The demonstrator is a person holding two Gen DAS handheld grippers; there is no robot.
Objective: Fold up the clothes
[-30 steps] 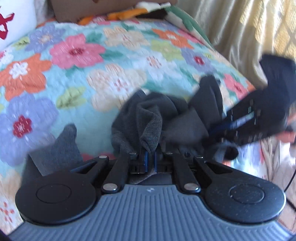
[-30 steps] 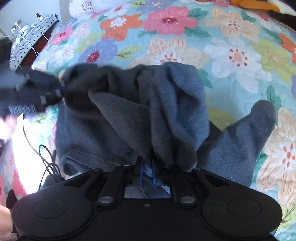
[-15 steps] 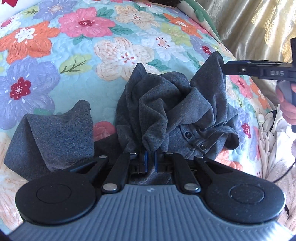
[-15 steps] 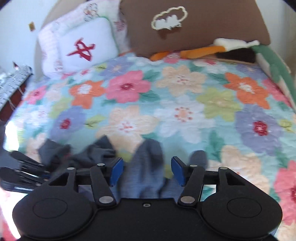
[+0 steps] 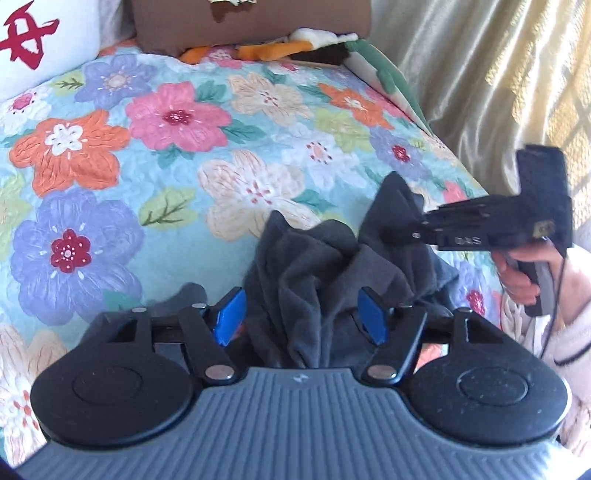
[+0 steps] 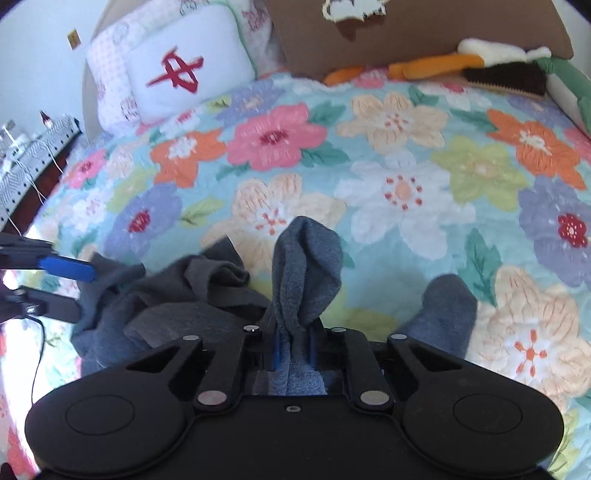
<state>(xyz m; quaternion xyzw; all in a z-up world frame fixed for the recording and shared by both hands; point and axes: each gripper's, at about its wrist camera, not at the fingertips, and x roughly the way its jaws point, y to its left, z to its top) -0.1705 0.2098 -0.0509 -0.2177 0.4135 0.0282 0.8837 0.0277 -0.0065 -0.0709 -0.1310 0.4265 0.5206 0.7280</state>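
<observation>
A crumpled dark grey shirt lies on the floral quilt near the bed's edge. My left gripper is open, its blue pads on either side of a bunched fold of the shirt without pinching it. My right gripper is shut on a fold of the grey shirt that stands up between its fingers. In the left wrist view the right gripper holds the shirt from the right. In the right wrist view the left gripper shows open at the far left.
The floral quilt covers the bed. A white pillow with a red mark and a brown pillow lie at the head. A beige curtain hangs on the right. A patterned stand with cables is on the left.
My left gripper has opened and let go of the shirt. My right gripper, open half a second ago, has shut on a fold of the shirt.
</observation>
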